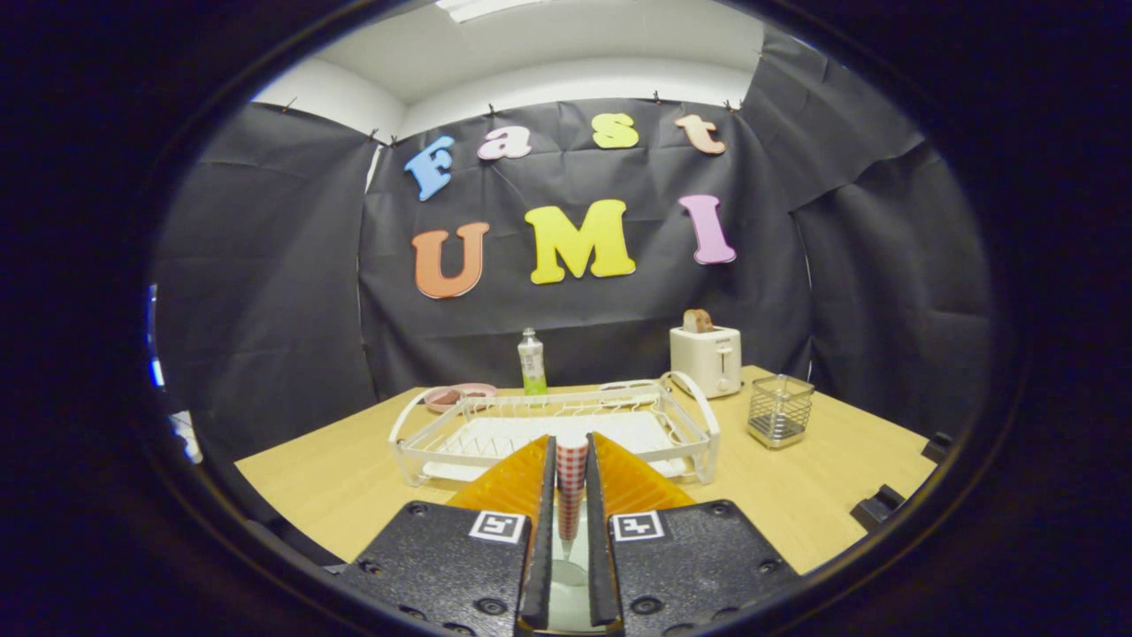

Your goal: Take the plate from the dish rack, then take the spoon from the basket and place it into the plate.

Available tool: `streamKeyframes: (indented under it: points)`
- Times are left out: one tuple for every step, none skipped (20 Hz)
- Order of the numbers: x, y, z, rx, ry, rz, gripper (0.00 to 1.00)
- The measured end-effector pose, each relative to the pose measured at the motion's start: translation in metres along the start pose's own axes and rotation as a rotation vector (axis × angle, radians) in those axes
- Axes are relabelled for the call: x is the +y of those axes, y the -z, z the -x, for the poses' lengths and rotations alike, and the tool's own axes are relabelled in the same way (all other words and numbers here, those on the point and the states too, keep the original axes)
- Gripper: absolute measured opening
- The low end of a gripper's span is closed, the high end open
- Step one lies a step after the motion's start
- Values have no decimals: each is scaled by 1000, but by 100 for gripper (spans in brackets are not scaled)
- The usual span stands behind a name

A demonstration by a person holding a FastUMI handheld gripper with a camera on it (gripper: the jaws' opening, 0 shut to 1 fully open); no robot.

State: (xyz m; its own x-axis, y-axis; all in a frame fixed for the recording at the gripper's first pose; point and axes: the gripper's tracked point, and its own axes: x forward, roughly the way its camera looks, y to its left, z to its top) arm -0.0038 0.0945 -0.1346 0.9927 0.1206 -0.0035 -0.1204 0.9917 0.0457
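The fingers (571, 469) pinch the checkered-handled spoon (571, 482). Beyond them, left past the dish rack (555, 427), sits the pink plate (460, 395); a loose pinch might drop the spoon short.

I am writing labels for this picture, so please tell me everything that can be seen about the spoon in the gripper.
The spoon has a handle in a red-and-white check pattern, which narrows to a thin pale neck and what looks like a metal bowl near the camera. It lies lengthwise between the fingers of the gripper, handle end pointing ahead toward the white dish rack. Both fingers press on its sides.
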Motion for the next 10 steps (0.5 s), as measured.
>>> streamKeyframes:
  points:
    - [-6,-1,0,5,11,3,24]
    - [-11,0,-1,22,22,9,27]
    - [-14,2,0,43,20,10,30]
    - [-15,2,0,63,10,10,33]
    - [-21,2,1,83,14,12,34]
    - [-26,1,2,93,19,21,42]
    - [-32,-4,3,90,26,36,54]
    - [-39,-10,7,74,37,42,65]
    - [-42,-17,12,55,51,40,76]
    - [-46,-24,16,34,62,39,85]
